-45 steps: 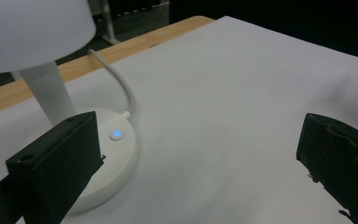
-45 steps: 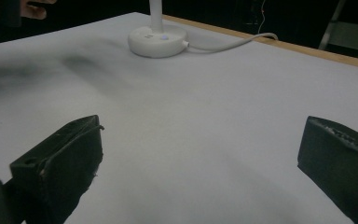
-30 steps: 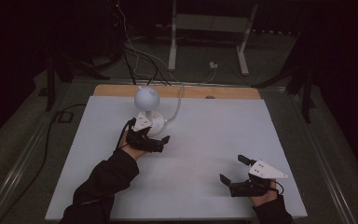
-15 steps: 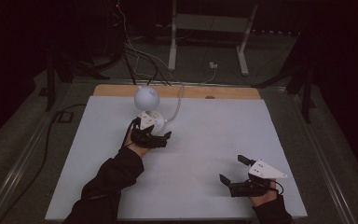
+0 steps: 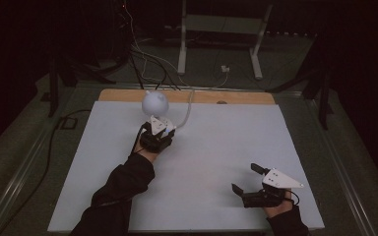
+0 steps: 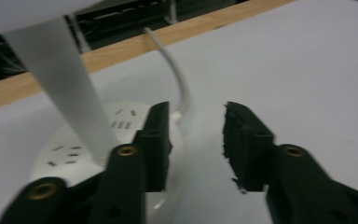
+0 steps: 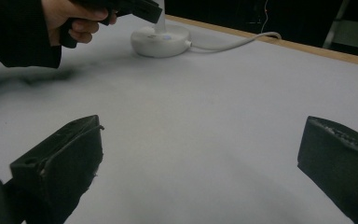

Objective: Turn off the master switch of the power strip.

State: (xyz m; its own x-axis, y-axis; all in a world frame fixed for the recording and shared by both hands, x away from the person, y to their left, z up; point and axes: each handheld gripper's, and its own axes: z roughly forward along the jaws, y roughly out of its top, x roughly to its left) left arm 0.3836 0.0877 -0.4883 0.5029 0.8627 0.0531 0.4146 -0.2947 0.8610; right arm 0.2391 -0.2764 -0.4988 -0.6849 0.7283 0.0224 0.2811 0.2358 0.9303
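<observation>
Your left hand-held gripper [image 5: 161,129] sits right over the white lamp base [image 6: 74,154], jaws pointing away from you toward the far edge of the counter [image 5: 226,147]. Its jaws have just been closing and now stand narrow, with a gap between the pads and nothing in it; the lamp's flat stem [image 6: 60,84] rises just outside the left jaw, tilted up and away toward the round lamp head [image 5: 155,102]. So the stem lies to the left of the gap, not in it. Whether the left jaw touches the base is hard to tell in the blurred left gripper view. The white cable [image 6: 175,79] runs from the base straight ahead to the wooden edge. Your right hand-held gripper [image 5: 248,179] rests well apart, near the front right corner, jaws wide and empty. The left hand is far nearer. No containers are on the counter.
</observation>
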